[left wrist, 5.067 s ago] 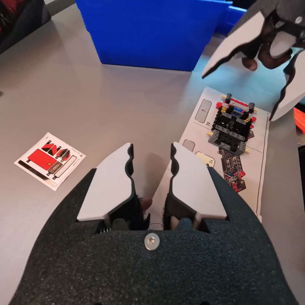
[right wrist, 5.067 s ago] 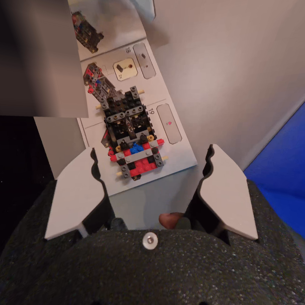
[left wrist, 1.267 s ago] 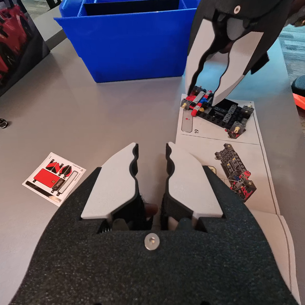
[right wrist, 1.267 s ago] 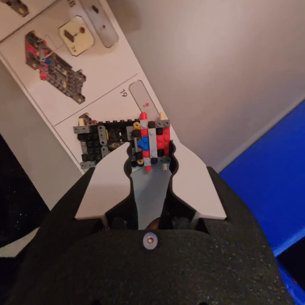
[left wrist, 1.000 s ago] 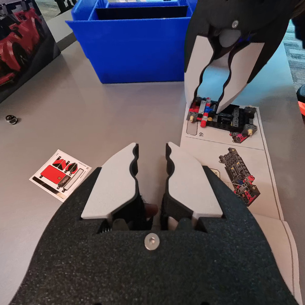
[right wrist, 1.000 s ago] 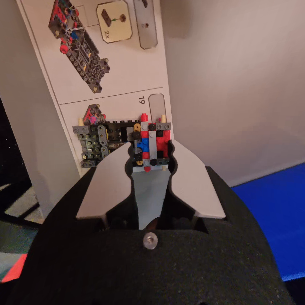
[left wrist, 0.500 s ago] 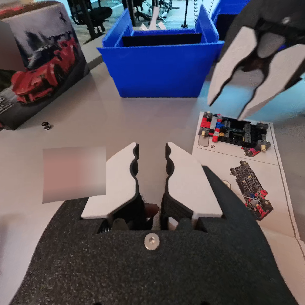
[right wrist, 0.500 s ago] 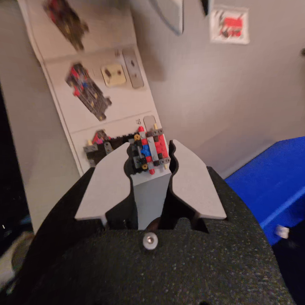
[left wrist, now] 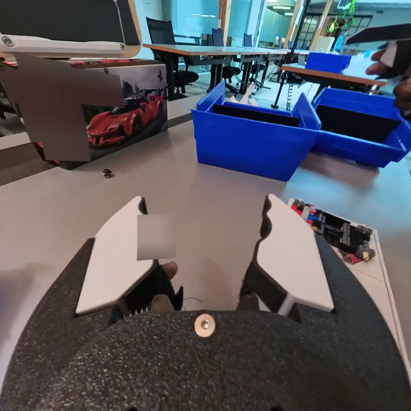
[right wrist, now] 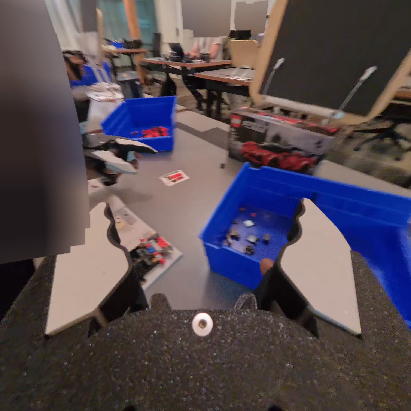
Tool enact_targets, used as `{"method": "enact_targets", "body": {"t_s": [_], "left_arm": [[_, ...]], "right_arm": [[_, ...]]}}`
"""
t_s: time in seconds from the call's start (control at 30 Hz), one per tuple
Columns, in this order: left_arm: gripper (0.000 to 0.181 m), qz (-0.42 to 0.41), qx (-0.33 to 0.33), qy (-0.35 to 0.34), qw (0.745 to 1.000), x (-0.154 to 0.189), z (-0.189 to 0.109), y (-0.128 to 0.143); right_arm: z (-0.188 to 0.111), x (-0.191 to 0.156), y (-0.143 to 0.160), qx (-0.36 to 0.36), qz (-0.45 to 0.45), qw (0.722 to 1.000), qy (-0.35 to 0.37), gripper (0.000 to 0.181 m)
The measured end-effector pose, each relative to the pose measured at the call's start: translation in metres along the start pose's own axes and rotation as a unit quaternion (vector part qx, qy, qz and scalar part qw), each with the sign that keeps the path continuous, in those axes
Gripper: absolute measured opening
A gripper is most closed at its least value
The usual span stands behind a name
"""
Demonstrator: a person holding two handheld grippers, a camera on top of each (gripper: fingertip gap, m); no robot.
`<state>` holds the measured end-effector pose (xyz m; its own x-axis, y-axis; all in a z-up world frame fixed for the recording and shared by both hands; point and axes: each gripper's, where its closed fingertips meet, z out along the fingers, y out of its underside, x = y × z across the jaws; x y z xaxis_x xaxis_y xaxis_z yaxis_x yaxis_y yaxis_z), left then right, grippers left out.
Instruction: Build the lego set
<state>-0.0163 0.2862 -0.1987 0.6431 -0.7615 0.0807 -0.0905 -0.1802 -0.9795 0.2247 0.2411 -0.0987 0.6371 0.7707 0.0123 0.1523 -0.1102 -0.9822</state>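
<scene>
The partly built lego chassis, black with red, blue and grey bricks, lies on the open instruction booklet to the right of my left gripper. That gripper is open and empty above the grey table. In the right wrist view the chassis lies on the booklet, below and left of my right gripper. The right gripper is open wide, empty and raised above the table. The left gripper shows farther off at the left.
A blue bin with several small loose parts stands to the right of the chassis. A farther blue bin holds red parts. A sticker sheet, the lego box and a small black round part lie on the table.
My right gripper let go of the chassis, lifted away from it and opened wide. My left gripper opened and tilted up. The chassis stays on the booklet.
</scene>
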Motion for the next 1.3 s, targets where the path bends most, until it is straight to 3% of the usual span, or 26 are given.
{"method": "enact_targets", "body": {"t_s": [0.07,0.13,0.2,0.27,0.4,0.53,0.6,0.7,0.83,1.07,1.2,1.3], "left_arm": [[0.106,-0.017,0.016,0.006,1.0,-0.001,-0.001,-0.005],[0.106,-0.026,0.034,0.014,0.999,-0.001,-0.003,-0.009],[0.105,-0.037,0.048,0.018,0.998,-0.003,-0.005,-0.012],[0.1,-0.051,0.053,0.024,0.997,-0.004,-0.007,-0.013],[0.084,-0.046,0.084,-0.022,0.995,-0.019,-0.014,-0.022],[0.074,-0.007,0.102,-0.044,0.994,-0.026,-0.018,-0.025],[0.072,0.004,0.103,-0.05,0.993,-0.029,-0.016,-0.023],[0.072,0.015,0.098,-0.047,0.994,-0.029,-0.014,-0.021],[0.07,0.026,0.09,-0.047,0.995,-0.03,-0.011,-0.018],[0.07,0.027,0.074,-0.042,0.996,-0.029,-0.008,-0.012],[0.069,0.025,0.077,-0.04,0.996,-0.027,-0.008,-0.013],[0.069,0.031,0.073,-0.041,0.996,-0.026,-0.009,-0.012]], "right_arm": [[-0.007,0.02,-0.013,-0.028,-0.026,0.999,0.023,0.143],[-0.008,0.036,-0.022,-0.071,-0.067,0.995,0.013,0.094],[-0.001,0.049,-0.025,-0.132,-0.103,0.986,-0.021,0.058],[0.011,0.06,-0.02,-0.203,-0.135,0.967,-0.072,0.0],[0.047,0.075,0.024,-0.321,-0.202,0.907,-0.184,0.0],[0.074,0.081,0.094,-0.437,-0.251,0.821,-0.267,0.022],[0.079,0.085,0.124,-0.486,-0.278,0.78,-0.281,0.023],[0.087,0.091,0.153,-0.537,-0.295,0.749,-0.253,0.02],[0.096,0.083,0.163,-0.549,-0.257,0.76,-0.235,0.015],[0.094,0.083,0.177,-0.585,-0.22,0.75,-0.218,0.02],[0.098,0.084,0.173,-0.569,-0.222,0.763,-0.214,0.001],[0.098,0.084,0.15,-0.524,-0.217,0.8,-0.197,0.001]]}}
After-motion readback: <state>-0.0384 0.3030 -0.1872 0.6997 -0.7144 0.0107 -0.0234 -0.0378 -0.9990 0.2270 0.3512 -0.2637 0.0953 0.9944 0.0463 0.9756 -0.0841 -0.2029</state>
